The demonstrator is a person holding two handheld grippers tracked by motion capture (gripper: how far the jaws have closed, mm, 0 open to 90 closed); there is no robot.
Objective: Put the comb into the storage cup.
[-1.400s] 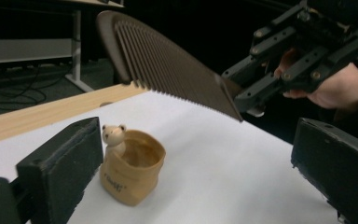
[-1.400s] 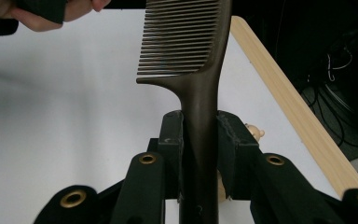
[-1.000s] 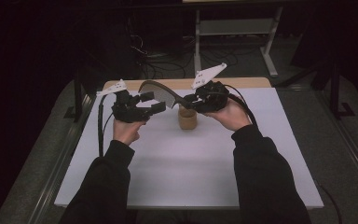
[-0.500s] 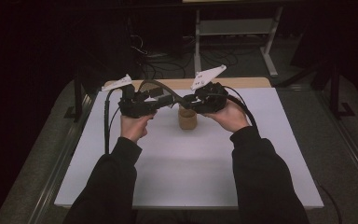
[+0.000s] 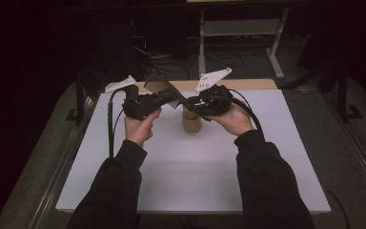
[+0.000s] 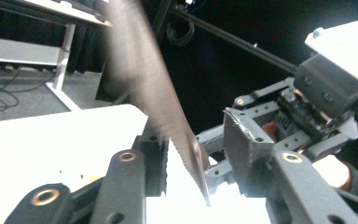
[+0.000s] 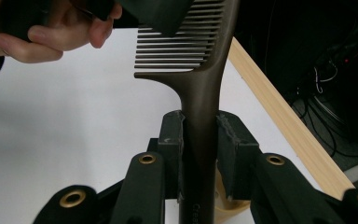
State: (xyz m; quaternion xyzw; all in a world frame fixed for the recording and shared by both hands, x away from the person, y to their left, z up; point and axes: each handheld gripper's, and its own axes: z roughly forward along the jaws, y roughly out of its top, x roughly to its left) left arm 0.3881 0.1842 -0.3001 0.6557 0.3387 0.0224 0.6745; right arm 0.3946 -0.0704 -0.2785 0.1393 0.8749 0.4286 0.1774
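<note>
A dark brown comb (image 7: 200, 93) is held up over the table. My right gripper (image 7: 200, 135) is shut on its handle, pads pressing both sides. In the high view the comb (image 5: 164, 87) spans between the right gripper (image 5: 194, 102) and the left gripper (image 5: 174, 99) above a small wooden holder (image 5: 191, 121). My left gripper (image 6: 198, 158) has just been closing around the toothed end (image 6: 140, 70). The blade lies against one pad, with a gap still showing to the other. The right gripper's body (image 6: 317, 102) faces it closely.
The white table top (image 5: 195, 171) has a wooden strip (image 5: 248, 85) along its far edge. Beyond it stand a metal frame (image 5: 238, 28) and floor cables in the dark. The person's left hand (image 7: 51, 32) is close to the comb's teeth.
The left gripper has risen and moved right, from beside the comb to around its toothed end, and its jaws have narrowed. The right gripper and comb have stayed put.
</note>
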